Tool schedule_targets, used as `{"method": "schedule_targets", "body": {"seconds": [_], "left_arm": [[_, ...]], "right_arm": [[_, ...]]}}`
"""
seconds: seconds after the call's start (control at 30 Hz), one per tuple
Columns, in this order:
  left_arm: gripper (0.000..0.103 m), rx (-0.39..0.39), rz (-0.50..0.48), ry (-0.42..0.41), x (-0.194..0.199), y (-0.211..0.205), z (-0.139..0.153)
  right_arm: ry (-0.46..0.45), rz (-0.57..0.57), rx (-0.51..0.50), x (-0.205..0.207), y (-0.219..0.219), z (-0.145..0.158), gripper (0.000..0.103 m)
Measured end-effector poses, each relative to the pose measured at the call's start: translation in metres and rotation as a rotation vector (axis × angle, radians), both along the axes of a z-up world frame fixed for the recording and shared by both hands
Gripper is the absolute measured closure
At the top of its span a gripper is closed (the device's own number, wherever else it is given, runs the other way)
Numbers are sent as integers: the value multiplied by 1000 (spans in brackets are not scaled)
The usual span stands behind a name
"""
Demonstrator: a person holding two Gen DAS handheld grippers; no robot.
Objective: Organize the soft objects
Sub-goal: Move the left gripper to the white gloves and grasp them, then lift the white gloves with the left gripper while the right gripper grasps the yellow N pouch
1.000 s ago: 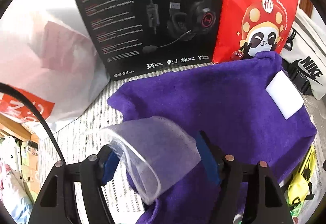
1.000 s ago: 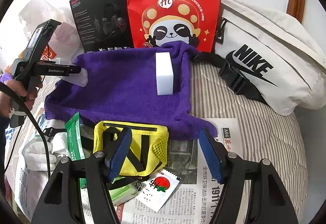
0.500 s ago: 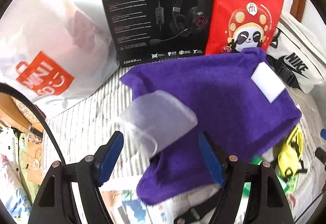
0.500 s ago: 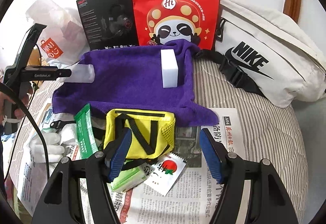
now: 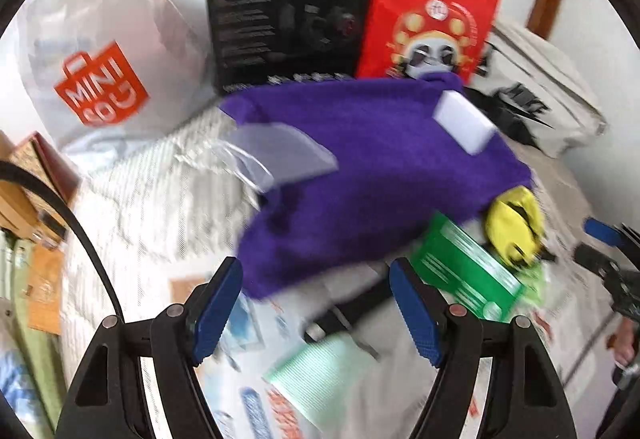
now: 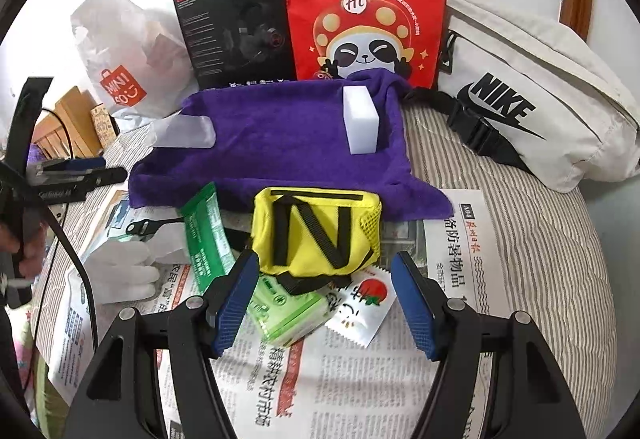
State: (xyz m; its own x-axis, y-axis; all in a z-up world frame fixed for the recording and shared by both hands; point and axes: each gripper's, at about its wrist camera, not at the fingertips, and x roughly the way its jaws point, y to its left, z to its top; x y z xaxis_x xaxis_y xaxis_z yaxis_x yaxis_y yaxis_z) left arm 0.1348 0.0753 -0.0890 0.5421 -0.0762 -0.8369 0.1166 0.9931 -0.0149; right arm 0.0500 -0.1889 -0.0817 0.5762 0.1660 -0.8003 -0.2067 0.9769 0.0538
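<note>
1. Your left tongs (image 5: 314, 313) are spread wide with nothing between the pads; the view is blurred.
2. Your right tongs (image 6: 324, 303) are also released, hovering just near of the yellow pouch (image 6: 316, 229).
3. The pouch lies on the near edge of the purple towel (image 6: 280, 143), straight ahead of the right tongs, its long axis running left to right across the gap.
4. The right hand is clearly nearer; from the left view the pouch (image 5: 514, 225) sits far off to the right.
5. On the towel lie a white sponge (image 6: 360, 121) on the right and a clear pouch (image 6: 188, 133) on the left.
</note>
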Motion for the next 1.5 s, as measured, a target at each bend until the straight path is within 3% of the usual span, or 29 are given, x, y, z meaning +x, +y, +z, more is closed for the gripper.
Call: {"method": "schedule_targets", "body": {"seconds": [0.2, 0.33, 0.53, 0.67, 0.77, 1.03, 1.23, 1.5], "left_arm": [[28, -92, -70, 29, -38, -10, -13], [28, -74, -132, 51, -63, -25, -29], [29, -4, -142, 73, -81, -35, -53], [56, 43, -131, 57, -87, -39, -64], [84, 15, -123, 49, -87, -35, -66], [88, -86, -45, 34, -87, -6, -59], [88, -79, 22, 21, -89, 20, -58], [87, -65, 34, 13, -84, 18, -73]], "right_arm": [[-4, 7, -8, -15, 7, 3, 35], [4, 14, -15, -23, 10, 2, 35], [11, 13, -31, -30, 8, -2, 35], [25, 2, -37, -33, 3, -6, 35], [33, -5, -50, -33, 0, -10, 35], [40, -22, -60, -27, -7, -14, 35], [45, -22, -70, -15, -7, -17, 35], [80, 0, -15, 13, 4, -29, 35]]}}
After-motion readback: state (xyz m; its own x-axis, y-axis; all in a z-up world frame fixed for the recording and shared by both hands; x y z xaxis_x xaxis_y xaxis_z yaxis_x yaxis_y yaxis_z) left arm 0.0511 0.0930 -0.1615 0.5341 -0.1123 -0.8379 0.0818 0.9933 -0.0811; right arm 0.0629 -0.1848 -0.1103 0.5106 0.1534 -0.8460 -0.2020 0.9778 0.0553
